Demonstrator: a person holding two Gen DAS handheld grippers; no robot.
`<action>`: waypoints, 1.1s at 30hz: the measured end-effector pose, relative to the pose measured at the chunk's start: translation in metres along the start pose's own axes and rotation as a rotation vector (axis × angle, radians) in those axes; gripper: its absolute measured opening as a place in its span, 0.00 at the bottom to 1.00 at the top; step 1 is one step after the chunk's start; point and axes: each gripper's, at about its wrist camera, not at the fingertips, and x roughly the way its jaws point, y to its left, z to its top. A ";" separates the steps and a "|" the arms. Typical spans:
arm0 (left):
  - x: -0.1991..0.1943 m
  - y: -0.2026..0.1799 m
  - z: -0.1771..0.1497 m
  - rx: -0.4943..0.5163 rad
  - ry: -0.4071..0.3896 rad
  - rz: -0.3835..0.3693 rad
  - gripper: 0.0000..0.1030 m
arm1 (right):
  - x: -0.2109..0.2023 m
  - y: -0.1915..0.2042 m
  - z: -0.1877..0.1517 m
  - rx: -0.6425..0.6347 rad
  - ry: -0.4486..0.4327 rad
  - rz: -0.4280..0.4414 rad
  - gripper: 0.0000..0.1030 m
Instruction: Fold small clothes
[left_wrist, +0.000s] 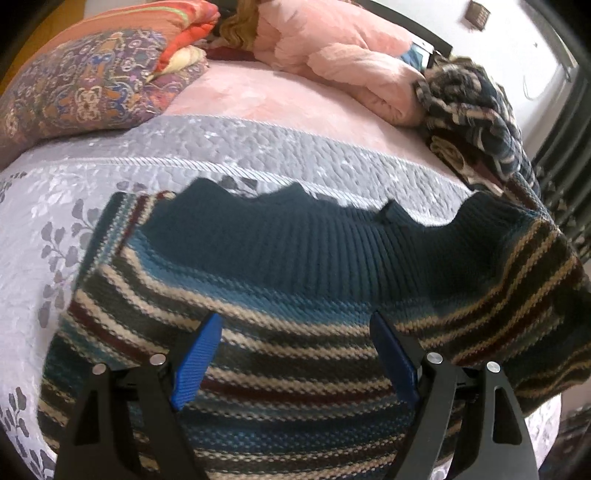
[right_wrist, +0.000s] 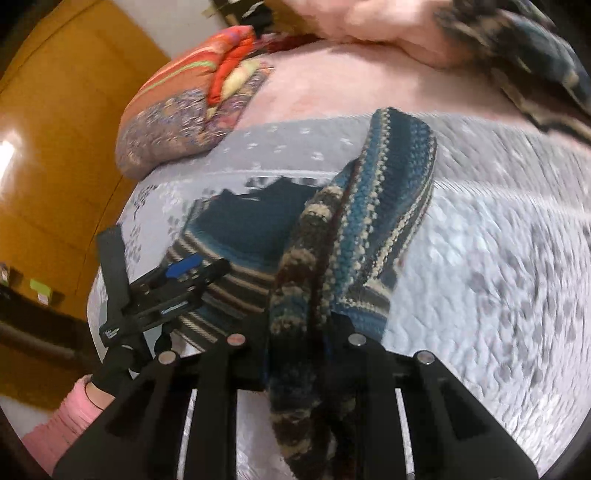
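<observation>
Left gripper (left_wrist: 295, 354): wide, empty, blue pads either side of sweater body, low over the stripes; in right view it sits at 9 o'clock of the sleeve.
Right gripper (right_wrist: 295, 343): closed on sleeve, knit bunched between the jaws; pads hidden by fabric.
Sweater (left_wrist: 280, 295): striped knit, teal/cream/maroon, ribbed teal collar (left_wrist: 295, 232) at 12 o'clock in left view; lies flat on bed (left_wrist: 184, 147), on the grey quilted cover.
Sleeve (right_wrist: 369, 229): lifted off the bed, hanging from right gripper, running up toward 1 o'clock in right view.
Long axis: body runs collar to hem, 12 to 6 in left view; shoulders span 9 to 3. Hem out of frame.
Handling (judged): soft, thick, limp, stretchy; fairly heavy for its size; not slippery, not fragile. Will sag and drag, not hold shape.
Where to hold: cuff or sleeve edge for the fold-in; shoulder seam or hem corners for the body fold. Pinch two layers, not one loop.
Other: pillow (left_wrist: 85, 85) at 10 o'clock, pink blanket (left_wrist: 332, 48) at 1, second knit (left_wrist: 476, 110) at 2, well apart.
Step (judged): sleeve fold across the body.
</observation>
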 end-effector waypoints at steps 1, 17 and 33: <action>-0.002 0.003 0.002 -0.008 -0.003 -0.005 0.80 | 0.004 0.010 0.002 -0.019 0.006 -0.003 0.18; 0.004 0.051 0.005 -0.201 0.062 -0.207 0.80 | 0.120 0.099 -0.013 -0.163 0.163 -0.171 0.18; 0.013 0.033 -0.002 -0.164 0.115 -0.288 0.80 | 0.113 0.084 -0.013 -0.059 0.185 0.062 0.34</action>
